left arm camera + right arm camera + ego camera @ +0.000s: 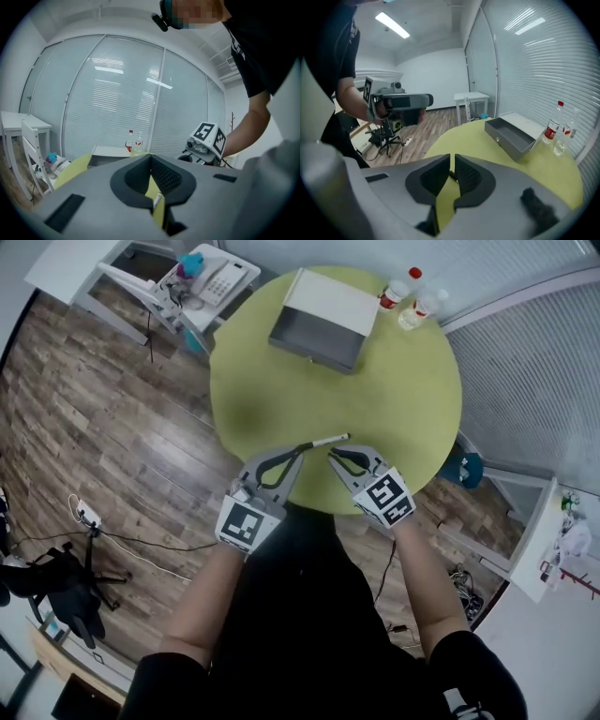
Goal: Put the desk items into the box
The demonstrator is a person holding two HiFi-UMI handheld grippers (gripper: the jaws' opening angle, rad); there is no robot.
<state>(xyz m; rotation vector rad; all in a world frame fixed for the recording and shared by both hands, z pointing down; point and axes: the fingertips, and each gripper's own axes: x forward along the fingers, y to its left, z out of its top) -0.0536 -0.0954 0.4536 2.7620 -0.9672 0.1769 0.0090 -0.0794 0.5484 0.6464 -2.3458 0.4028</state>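
A white pen (325, 440) with a dark end lies on the round yellow-green table (394, 390), just ahead of both grippers. My left gripper (301, 450) is shut, its tips right at the pen's dark end. Through the gap behind the left jaws a short white piece of the pen (157, 200) shows against the table. My right gripper (333, 455) is shut with nothing held, and the pen's dark end (451, 176) shows in its narrow slit. The open grey box (322, 321) sits at the table's far side, also visible as the box (513, 133).
Two plastic bottles (410, 298) stand right of the box near the far edge. A white side table with a telephone (222, 279) stands beyond the table at the left. Blinds and glass walls lie to the right. An office chair (70, 587) stands on the wood floor.
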